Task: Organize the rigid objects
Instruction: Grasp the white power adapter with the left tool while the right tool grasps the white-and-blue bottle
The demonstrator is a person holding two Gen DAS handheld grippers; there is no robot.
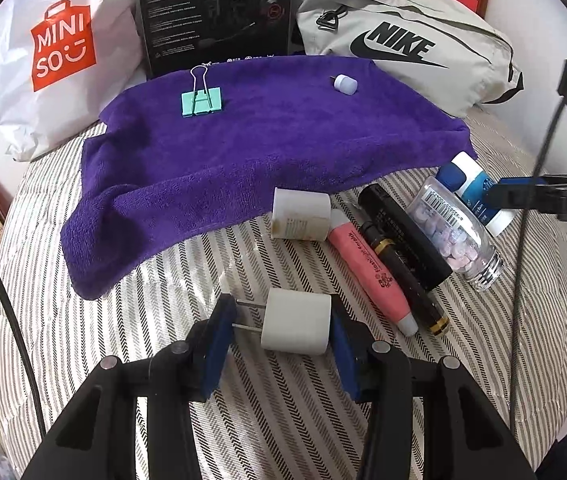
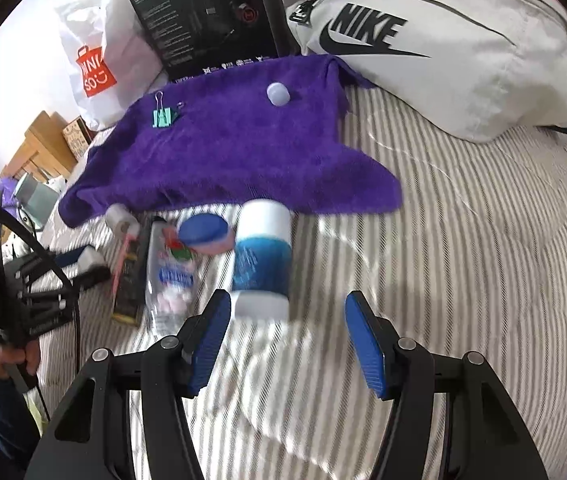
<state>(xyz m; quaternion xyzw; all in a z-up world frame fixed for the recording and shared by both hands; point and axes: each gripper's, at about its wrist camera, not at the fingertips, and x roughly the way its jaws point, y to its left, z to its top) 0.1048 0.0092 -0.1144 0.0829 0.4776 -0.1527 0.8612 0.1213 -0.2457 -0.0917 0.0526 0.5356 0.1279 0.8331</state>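
Clamped between the blue pads of the left gripper (image 1: 279, 330) was a white plug adapter (image 1: 297, 327), low in the middle of the left wrist view, its two metal prongs pointing toward the left pad. It sat just above the striped bedcover (image 1: 283, 408). Right of it a row of things lay side by side: a second white adapter (image 1: 301, 216), a pink tube (image 1: 371, 278), a black-and-gold tube (image 1: 405, 280), a black case (image 1: 403, 236) and a clear bottle of pale tablets (image 1: 457, 232). Upper centre of the frame, a purple towel (image 1: 251, 152) carried a mint binder clip (image 1: 202, 101) and a small pale cap (image 1: 345, 83), well apart.

Right gripper (image 2: 287, 342) showed its jaws apart with nothing between them, low in the right wrist view. A blue-and-white bottle (image 2: 261, 258) lay just beyond its fingertips, nearer the left pad, blurred.
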